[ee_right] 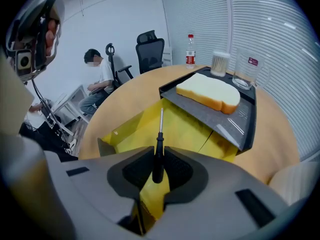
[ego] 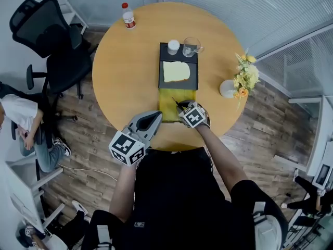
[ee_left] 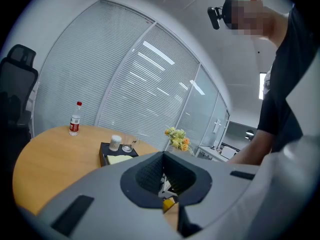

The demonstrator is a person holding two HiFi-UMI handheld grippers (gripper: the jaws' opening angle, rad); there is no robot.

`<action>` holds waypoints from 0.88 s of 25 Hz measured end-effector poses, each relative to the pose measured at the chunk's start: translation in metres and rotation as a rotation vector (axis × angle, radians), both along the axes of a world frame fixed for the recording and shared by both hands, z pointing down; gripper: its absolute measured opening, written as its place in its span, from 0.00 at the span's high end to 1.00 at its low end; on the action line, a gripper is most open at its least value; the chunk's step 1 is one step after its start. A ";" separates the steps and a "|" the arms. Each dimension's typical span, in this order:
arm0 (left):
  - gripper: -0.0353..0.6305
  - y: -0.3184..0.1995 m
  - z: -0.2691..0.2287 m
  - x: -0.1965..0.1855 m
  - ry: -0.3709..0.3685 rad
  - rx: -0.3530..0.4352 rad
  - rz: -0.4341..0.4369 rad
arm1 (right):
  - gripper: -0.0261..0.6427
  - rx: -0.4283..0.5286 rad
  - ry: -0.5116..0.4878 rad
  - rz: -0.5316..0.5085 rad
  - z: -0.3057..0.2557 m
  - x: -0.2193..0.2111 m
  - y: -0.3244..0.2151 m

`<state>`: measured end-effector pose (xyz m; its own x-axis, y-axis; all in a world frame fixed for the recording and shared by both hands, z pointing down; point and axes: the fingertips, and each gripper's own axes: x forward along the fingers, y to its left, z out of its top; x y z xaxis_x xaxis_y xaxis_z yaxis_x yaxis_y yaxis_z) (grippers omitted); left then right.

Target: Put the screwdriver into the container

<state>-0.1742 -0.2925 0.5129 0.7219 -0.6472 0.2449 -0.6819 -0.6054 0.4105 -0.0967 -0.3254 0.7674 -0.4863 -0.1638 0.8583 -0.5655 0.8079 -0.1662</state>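
While the right tongs (ee_right: pixel 159 160) clamp the screwdriver (ee_right: pixel 160 134) over the yellow container (ee_right: pixel 187 129), the left tongs (ego: pixel 155 117) hover closed and empty just beside it.

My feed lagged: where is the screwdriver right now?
Right gripper view: the screwdriver is clamped in the right claw, its shaft over the yellow container, just short of the black tray holding bread.

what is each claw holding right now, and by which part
The right claw grips the screwdriver by its black handle, with the metal shaft pointing out over the yellow container. The left claw holds nothing.
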 end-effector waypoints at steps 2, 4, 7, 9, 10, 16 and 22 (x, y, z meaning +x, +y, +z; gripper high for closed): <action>0.94 -0.002 0.001 -0.002 0.001 -0.003 -0.007 | 0.88 -0.011 0.003 -0.012 0.005 -0.003 -0.002; 0.94 -0.005 0.002 -0.003 0.003 -0.006 -0.011 | 0.88 -0.013 0.013 -0.026 0.008 -0.005 -0.005; 0.94 -0.007 0.004 -0.005 0.006 -0.010 -0.013 | 0.88 -0.024 0.020 -0.026 0.014 -0.007 -0.007; 0.94 -0.008 0.007 -0.007 0.004 -0.013 -0.012 | 0.88 -0.028 0.024 -0.028 0.017 -0.009 -0.007; 0.94 -0.009 0.008 -0.008 0.002 -0.015 -0.012 | 0.88 -0.029 0.025 -0.029 0.018 -0.011 -0.007; 0.94 -0.016 0.014 -0.010 -0.002 -0.023 -0.002 | 0.88 -0.030 0.034 -0.027 0.025 -0.016 -0.011; 0.94 -0.020 0.015 -0.008 0.001 -0.023 0.006 | 0.88 -0.059 0.024 -0.013 0.035 -0.021 -0.012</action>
<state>-0.1819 -0.3123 0.5276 0.7261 -0.6372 0.2584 -0.6778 -0.6000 0.4249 -0.1182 -0.3376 0.8021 -0.4677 -0.1059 0.8775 -0.5589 0.8046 -0.2008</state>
